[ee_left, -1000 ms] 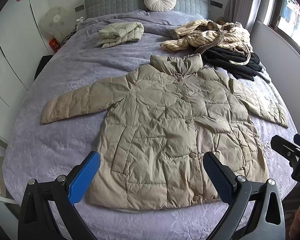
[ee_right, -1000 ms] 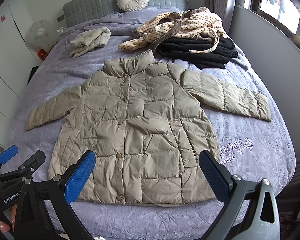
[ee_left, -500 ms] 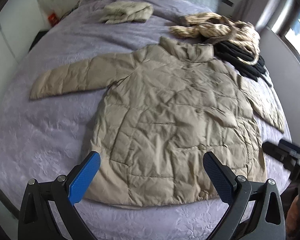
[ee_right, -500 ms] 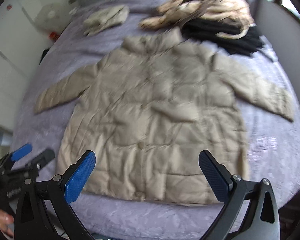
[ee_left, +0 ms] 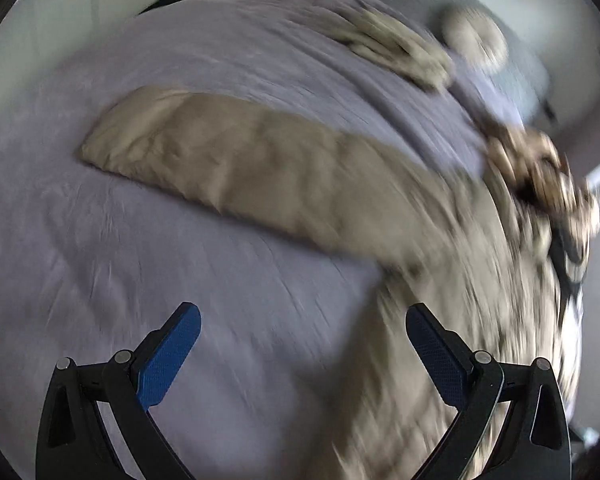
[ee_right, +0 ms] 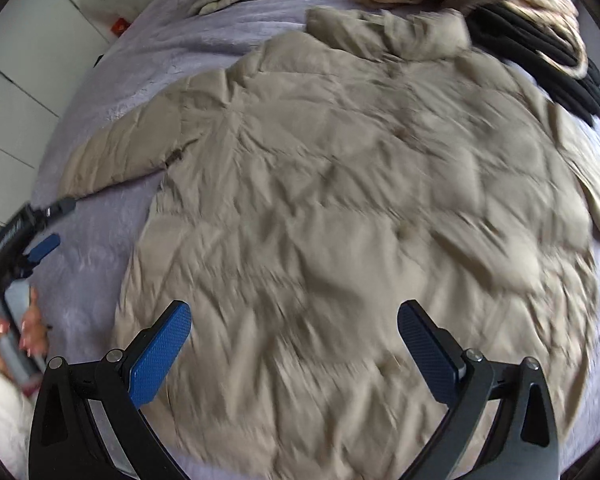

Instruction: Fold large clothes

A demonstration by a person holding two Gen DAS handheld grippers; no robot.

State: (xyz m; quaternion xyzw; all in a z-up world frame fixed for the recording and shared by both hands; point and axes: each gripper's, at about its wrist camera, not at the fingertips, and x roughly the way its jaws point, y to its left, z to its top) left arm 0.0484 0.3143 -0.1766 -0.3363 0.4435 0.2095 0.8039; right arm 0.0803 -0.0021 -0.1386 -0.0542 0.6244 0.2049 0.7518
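Beige quilted jacket [ee_right: 340, 200] lies flat, front up, sleeves outspread on the lavender bedspread [ee_left: 180, 280]. Right gripper [ee_right: 294, 340] hovers above its hem, jaws spread. Left gripper [ee_left: 302, 344], equally spread, hangs beside the sleeve [ee_left: 240, 168].

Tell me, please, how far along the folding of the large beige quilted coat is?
Done: the beige quilted coat lies spread flat and unfolded on the lilac bedspread. In hand: nothing; the left gripper is open near its outstretched sleeve, the right gripper open over its body. Left: every fold.
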